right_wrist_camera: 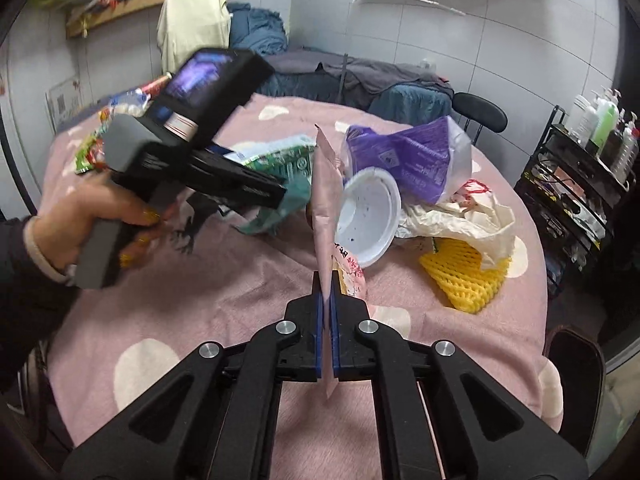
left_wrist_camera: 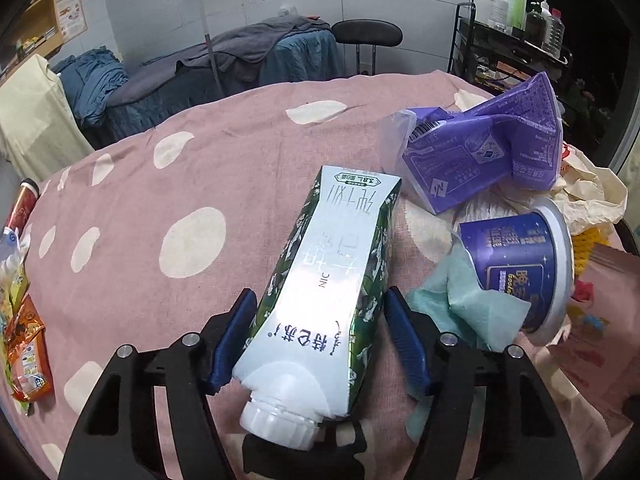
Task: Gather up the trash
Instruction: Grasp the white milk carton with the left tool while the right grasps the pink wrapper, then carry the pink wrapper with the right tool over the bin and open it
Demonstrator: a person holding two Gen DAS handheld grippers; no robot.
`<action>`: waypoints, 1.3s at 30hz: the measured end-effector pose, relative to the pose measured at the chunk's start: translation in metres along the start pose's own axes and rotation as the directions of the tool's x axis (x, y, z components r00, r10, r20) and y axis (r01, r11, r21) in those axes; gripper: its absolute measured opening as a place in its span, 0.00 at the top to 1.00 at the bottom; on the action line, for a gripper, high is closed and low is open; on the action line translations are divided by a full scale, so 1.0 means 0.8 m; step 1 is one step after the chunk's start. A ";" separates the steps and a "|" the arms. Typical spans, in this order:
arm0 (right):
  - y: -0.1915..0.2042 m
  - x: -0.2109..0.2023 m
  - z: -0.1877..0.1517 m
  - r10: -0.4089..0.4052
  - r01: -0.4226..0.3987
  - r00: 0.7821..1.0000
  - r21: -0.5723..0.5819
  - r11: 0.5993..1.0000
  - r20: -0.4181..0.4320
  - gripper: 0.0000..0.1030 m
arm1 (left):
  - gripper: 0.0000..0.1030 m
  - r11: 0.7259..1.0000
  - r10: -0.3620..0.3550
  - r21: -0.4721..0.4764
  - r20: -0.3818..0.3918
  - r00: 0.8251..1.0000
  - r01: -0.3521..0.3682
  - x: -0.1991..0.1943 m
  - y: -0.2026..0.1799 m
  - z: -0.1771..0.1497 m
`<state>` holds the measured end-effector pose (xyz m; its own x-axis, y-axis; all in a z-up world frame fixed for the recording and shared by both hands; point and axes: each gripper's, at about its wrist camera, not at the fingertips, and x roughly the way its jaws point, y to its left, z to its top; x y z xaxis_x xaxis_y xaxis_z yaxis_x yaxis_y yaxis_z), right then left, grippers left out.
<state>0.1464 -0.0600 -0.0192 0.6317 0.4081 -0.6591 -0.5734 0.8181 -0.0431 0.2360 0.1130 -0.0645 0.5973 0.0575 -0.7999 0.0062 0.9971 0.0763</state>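
Pinched in the right gripper (right_wrist_camera: 327,308), pink pouch (right_wrist_camera: 326,200) could slip; milk carton (left_wrist_camera: 320,280) is straddled by spread left gripper (left_wrist_camera: 320,312).

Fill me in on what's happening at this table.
A person is collecting trash off a pink spotted tablecloth with two handheld grippers. The left gripper straddles a green-and-white carton lying on the cloth, jaws still apart. The right gripper is shut on a flat pink pouch, held edge-on. A purple wrapper, a blue cup on its side and yellow foam netting remain piled nearby.
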 end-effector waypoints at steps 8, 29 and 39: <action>-0.019 -0.034 -0.015 0.077 -0.084 0.995 0.098 0.992 0.070 0.96 | 0.51 0.999 -0.009 -0.051 0.056 0.998 0.012 -0.035 0.003 -0.014; -0.111 -0.125 -0.084 0.010 -0.081 0.978 0.334 0.939 0.208 0.96 | 0.51 0.979 -0.169 -0.070 0.265 0.949 0.194 -0.178 -0.068 -0.079; -0.164 -0.163 -0.124 -0.143 0.049 0.970 0.423 0.905 0.195 0.96 | 0.51 0.944 -0.329 0.068 0.240 0.913 0.322 -0.182 -0.168 -0.079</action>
<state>0.0877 -0.2611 -0.0021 0.7970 0.3577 -0.4867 -0.2672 0.9315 0.2470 0.0976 -0.0264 0.0045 0.7364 -0.2873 -0.6125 0.2528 0.9566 -0.1448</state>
